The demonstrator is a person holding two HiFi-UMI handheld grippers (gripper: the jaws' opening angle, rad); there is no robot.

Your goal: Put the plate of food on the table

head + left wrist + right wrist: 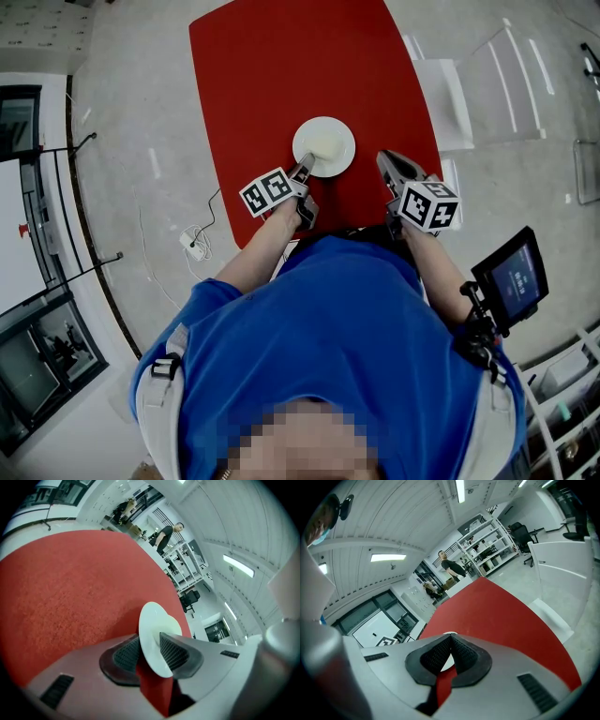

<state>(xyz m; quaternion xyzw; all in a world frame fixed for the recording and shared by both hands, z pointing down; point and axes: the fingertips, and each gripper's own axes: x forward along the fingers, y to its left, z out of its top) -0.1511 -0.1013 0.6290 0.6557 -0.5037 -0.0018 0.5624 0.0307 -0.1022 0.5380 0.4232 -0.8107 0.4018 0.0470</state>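
On the near half of the red rectangular table (pixel 281 84), the round white plate (pixel 345 161) is sitting flat, carrying a pale cream mound of food (pixel 322 142) at its centre. The left gripper (pixel 304 170) is reaching to the plate's near rim. In the left gripper view its jaws are standing spread, with the rim of the plate (pixel 149 641) passing between the two black ribbed pads (pixel 174 652); the pads are not visibly pressing on it. The right gripper (pixel 388 163) is hovering over the table just to the right of the plate, apart from it. In the right gripper view its fingertips are meeting with nothing between them. Each gripper's cube (pixel 267 191) is showing black-and-white square marker patterns rather than lettering. A small black monitor (pixel 514 278) at the person's right is glowing blue, its print too small to read.
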